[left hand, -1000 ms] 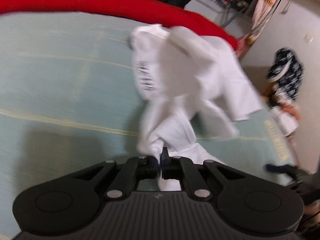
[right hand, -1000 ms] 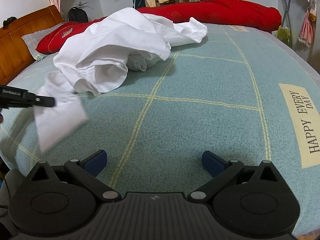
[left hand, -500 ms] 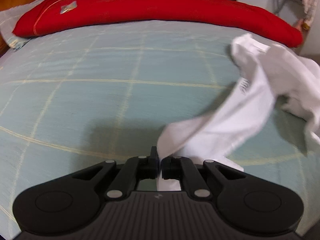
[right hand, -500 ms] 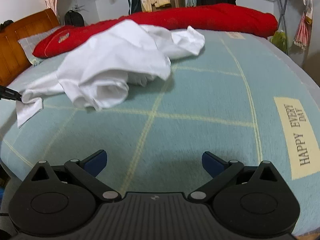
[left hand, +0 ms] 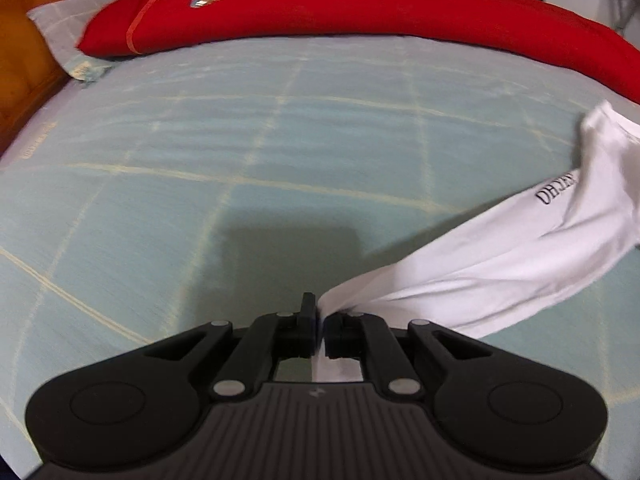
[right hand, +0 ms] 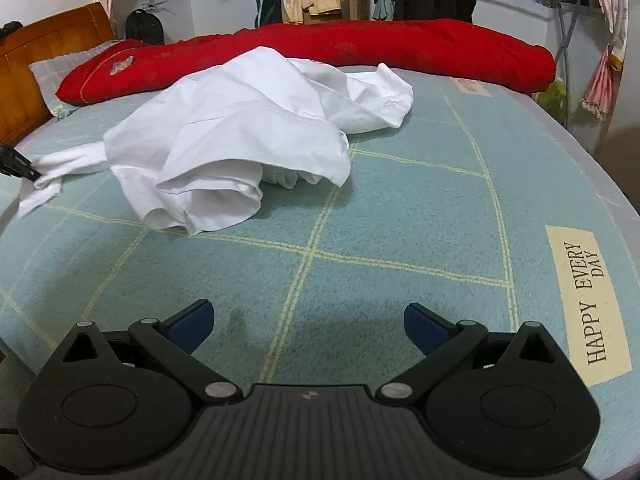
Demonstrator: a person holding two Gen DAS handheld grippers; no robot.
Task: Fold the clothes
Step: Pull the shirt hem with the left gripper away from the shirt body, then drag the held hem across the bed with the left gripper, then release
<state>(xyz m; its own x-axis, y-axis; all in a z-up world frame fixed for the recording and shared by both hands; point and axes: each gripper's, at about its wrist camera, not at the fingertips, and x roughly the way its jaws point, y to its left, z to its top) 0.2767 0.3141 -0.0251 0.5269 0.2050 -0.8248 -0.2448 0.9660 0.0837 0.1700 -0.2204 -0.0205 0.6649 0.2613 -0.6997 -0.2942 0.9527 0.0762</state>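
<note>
- The left gripper (left hand: 320,320) has its jaws pinched tight on one end of the crumpled white cotton shirt (right hand: 240,136).
- From that pinch, a white strip of the shirt runs away to the right, with small dark letters sewn on it.
- The rest of the shirt lies in a heap on the pale green bed cover with thin yellow lines (right hand: 400,220), about the middle of the bed and a bit to the left.
- The right gripper (right hand: 308,324) has its two blue pads spread wide, with nothing between them. It hangs over the near part of the bed.
- A long red rolled blanket (right hand: 400,44) lies along the far edge of the bed, just behind the heap.
- A brown wooden headboard (right hand: 52,52) stands at the far left.
- The right half of the bed cover is bare, up to the cream label that says HAPPY EVERY DAY (right hand: 588,300) near the right edge.
- In front of the left gripper, the cover is bare all the way to the red blanket.
</note>
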